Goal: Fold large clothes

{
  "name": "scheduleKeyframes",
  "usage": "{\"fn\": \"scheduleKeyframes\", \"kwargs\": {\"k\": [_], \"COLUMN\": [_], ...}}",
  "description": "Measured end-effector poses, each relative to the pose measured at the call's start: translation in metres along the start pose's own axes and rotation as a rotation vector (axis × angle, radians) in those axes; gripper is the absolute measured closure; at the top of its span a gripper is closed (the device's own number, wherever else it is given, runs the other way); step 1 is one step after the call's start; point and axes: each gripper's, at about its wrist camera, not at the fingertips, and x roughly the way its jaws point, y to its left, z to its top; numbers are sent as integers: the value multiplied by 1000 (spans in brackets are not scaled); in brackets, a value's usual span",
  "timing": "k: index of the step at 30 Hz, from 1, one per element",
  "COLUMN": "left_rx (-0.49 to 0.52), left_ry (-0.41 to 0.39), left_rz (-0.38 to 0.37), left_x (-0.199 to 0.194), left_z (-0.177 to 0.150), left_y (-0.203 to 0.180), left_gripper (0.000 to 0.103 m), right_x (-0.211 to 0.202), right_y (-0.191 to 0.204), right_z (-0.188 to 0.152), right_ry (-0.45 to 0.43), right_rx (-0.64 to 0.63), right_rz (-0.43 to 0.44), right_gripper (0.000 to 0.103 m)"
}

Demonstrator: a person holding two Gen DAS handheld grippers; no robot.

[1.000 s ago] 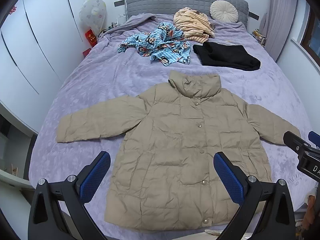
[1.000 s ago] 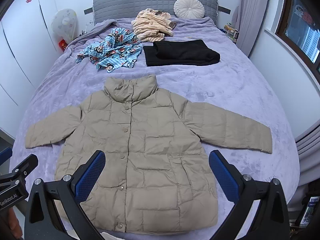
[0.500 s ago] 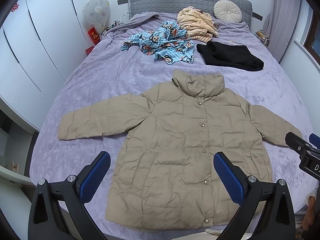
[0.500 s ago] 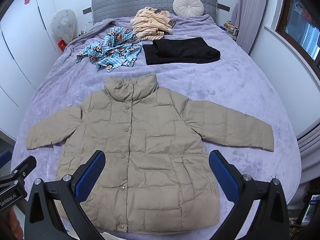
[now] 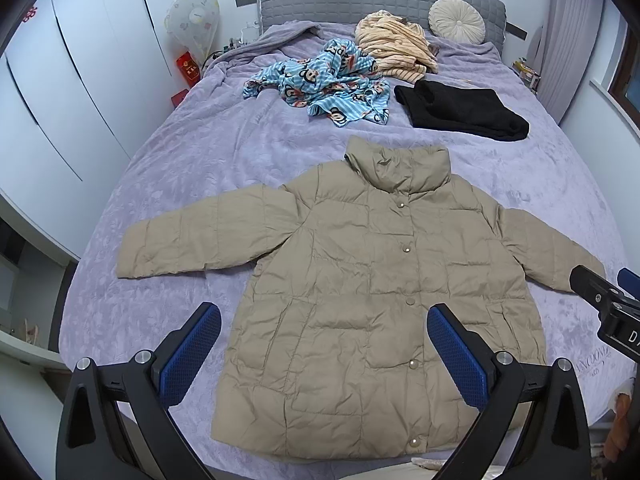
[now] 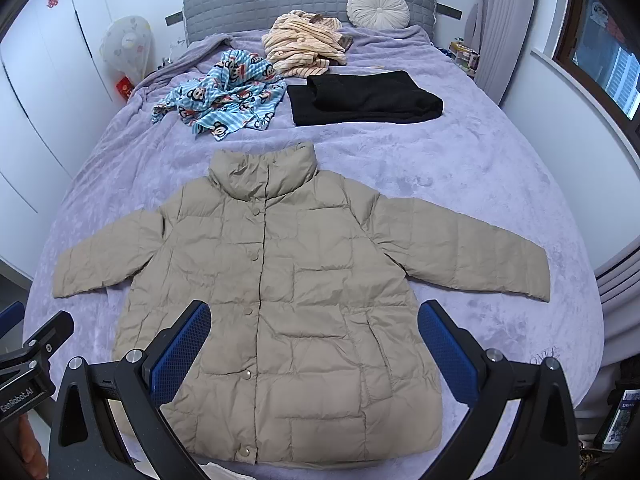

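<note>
Both grippers wide over beige jacket on purple bedspread

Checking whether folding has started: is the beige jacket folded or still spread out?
Spread out. The beige jacket lies flat on the purple bedspread, front up and snapped, both sleeves out sideways; no fold shows.

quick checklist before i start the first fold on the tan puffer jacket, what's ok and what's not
1. Tan puffer jacket lies flat, front up: ok.
2. Both sleeves spread out to the sides: ok.
3. Front snaps closed: cannot tell for each one.
4. Left gripper open, holding nothing: ok.
5. Right gripper open, holding nothing: ok.
6. Blue monkey-print garment and black garment lie apart from the jacket: ok.
</note>
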Motion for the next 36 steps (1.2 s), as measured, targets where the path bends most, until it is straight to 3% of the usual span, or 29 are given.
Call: {"fn": "scheduleKeyframes", "kwargs": {"k": [36], "left_rx": [-3], "left_ry": [33], "left_rz": [-1], "left_x": [13], "left_z": [4], "left_y": [-1], "left_gripper": [0], "right_x": [19], "right_y": [-3], "right_z": [-3], "right_ry": [35], "right_rx": [25], "right_rz": [12], "right_gripper": [0]}}
